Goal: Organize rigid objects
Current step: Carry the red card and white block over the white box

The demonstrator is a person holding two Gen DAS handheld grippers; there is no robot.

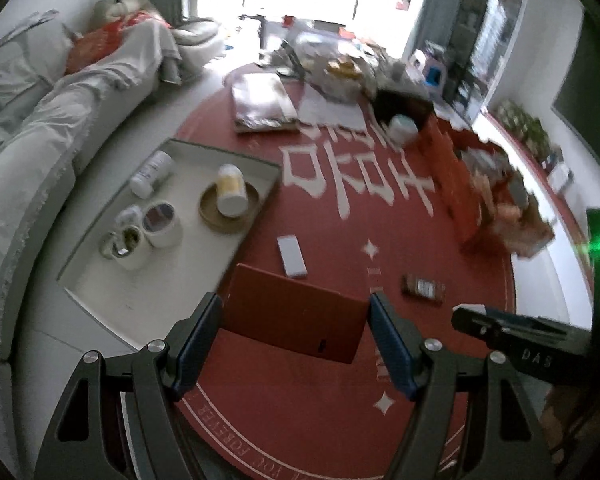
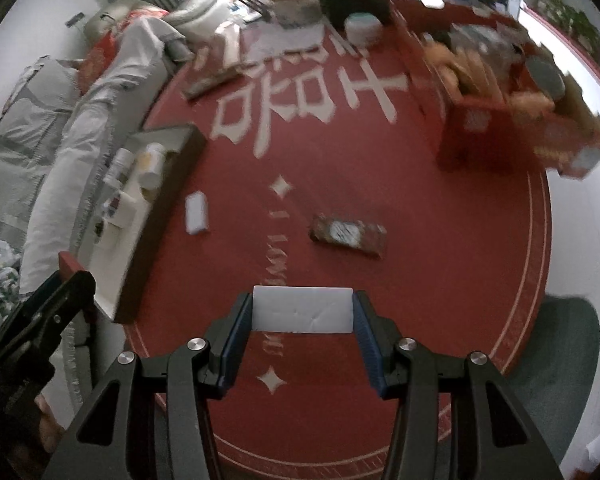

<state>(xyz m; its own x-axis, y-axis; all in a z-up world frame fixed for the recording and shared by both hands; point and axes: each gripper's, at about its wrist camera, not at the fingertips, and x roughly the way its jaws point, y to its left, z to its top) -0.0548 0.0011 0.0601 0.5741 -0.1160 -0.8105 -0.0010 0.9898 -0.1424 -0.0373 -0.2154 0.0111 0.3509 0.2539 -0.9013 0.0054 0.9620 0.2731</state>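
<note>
My left gripper (image 1: 296, 316) is shut on a flat red box (image 1: 296, 316), lifted above the round red mat (image 1: 340, 220) beside the grey tray (image 1: 172, 280). In the tray lie a white bottle (image 1: 150, 174), a yellowish bottle (image 1: 232, 192) resting in a brown dish, and tape rolls (image 1: 162, 224). My right gripper (image 2: 302, 310) is shut on a white rectangular box (image 2: 302, 310), held over the mat. A small white box (image 2: 196, 212) and a brown patterned packet (image 2: 348, 234) lie on the mat. The right gripper also shows at the right edge of the left wrist view.
A red carton (image 2: 512, 108) full of snacks stands at the mat's right side. A white jar (image 2: 362, 28), a black box and cluttered bags sit at the far end. A sofa (image 1: 40, 140) with grey covers runs along the left.
</note>
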